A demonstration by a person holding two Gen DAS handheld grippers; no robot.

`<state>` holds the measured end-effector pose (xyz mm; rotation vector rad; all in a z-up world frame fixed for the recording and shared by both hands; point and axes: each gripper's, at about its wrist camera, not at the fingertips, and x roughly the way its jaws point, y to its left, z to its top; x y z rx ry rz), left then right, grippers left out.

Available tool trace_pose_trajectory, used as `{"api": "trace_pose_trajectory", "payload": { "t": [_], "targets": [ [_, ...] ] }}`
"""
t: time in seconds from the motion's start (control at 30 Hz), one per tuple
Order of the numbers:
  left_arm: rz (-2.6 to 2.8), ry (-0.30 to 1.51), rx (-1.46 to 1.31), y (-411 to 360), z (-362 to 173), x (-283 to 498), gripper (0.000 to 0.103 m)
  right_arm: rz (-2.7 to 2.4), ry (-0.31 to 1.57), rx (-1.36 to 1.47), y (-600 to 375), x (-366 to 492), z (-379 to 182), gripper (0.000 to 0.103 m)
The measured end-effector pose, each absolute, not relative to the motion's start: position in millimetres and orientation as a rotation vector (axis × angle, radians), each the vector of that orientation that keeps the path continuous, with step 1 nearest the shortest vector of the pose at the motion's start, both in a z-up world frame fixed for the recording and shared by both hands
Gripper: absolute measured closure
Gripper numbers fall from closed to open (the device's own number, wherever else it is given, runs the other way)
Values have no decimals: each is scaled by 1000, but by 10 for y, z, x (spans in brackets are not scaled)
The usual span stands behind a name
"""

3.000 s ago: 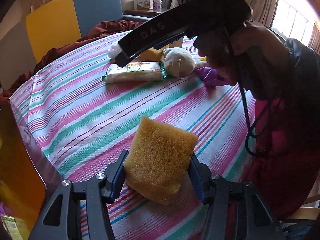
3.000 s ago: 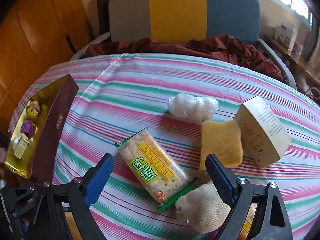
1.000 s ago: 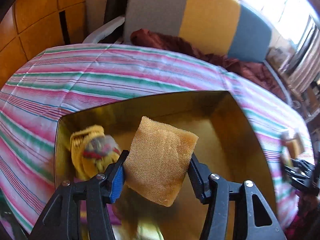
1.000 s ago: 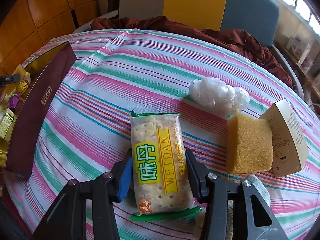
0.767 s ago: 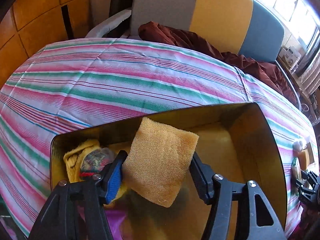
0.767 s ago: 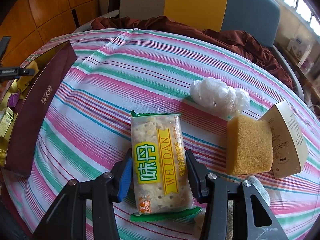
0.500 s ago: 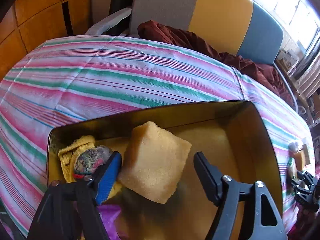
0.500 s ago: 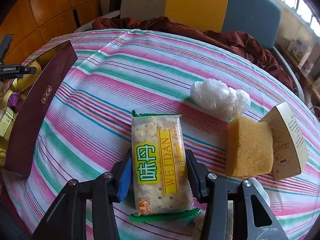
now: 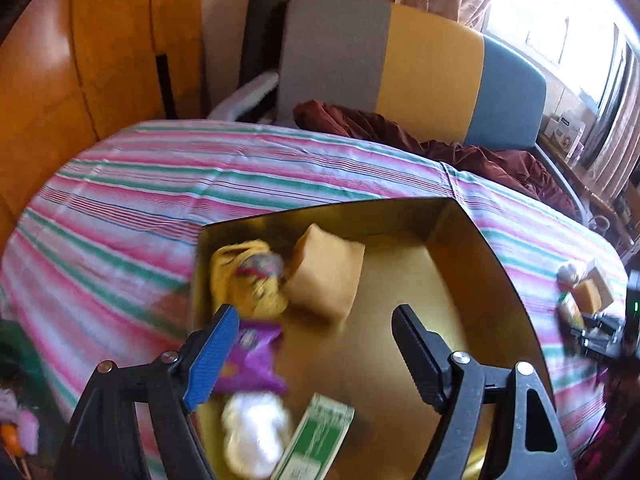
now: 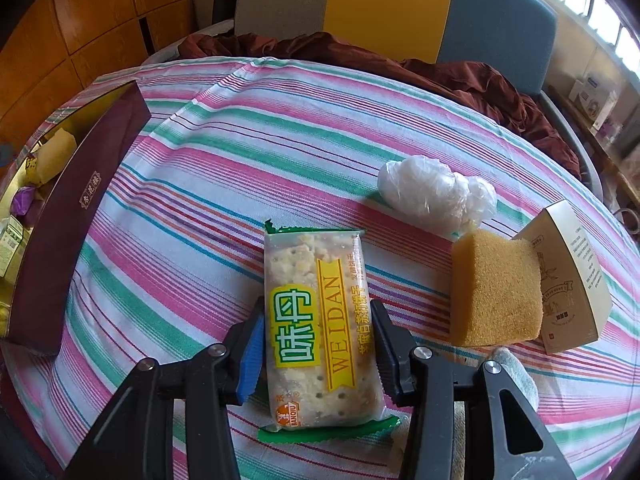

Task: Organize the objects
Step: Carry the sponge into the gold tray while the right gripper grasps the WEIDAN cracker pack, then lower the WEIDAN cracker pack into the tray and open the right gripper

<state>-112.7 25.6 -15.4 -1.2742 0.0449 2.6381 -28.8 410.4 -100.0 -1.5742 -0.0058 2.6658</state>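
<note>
Motion blur smears the white bundle (image 9: pixel 256 432) and green-white packet (image 9: pixel 316 440), the latter cut off below.

**Box at one side of the table, loose items at the other**

In the left wrist view, the open box (image 9: pixel 472 248) sits on the striped tablecloth (image 9: pixel 160 184). Inside it, a sponge (image 9: pixel 324 276) lies near the far wall, just right of a knitted bundle (image 9: pixel 244 280); nearer the camera lie a foil packet (image 9: pixel 252 364), a white wad (image 9: pixel 256 432) and a small carton (image 9: pixel 320 436).

In the right wrist view, the cracker packet (image 10: pixel 320 320) lies on the cloth, well right of the box. Behind and right of it is a plastic-wrapped bundle (image 10: pixel 436 192); further right, a second sponge (image 10: pixel 496 288) leans against a paper carton (image 10: pixel 568 276). A chair (image 10: pixel 400 8) stands behind the table.
</note>
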Motion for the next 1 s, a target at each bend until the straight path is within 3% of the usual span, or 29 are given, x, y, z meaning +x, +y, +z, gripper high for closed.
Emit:
{"api": "trace_pose_trajectory", "payload": {
  "t": [0.27,0.57,0.77,1.0],
  "targets": [
    [2691,94,-1162,195,-68,-528,23,2568,65,-1574,4017,-242,-924,55],
    [2696,78,-1140,102,-95,-336,23,2788,229,-1443,3367,-246,-341,55],
    [2684,36,-1154,-17,-146,-303,23,3000,174,-1487,2519,-451,-75,55],
    [2665,-96,-1246,-320,-262,-323,24,3035,42,-1691,1703,-781,-381,55]
  ]
}}
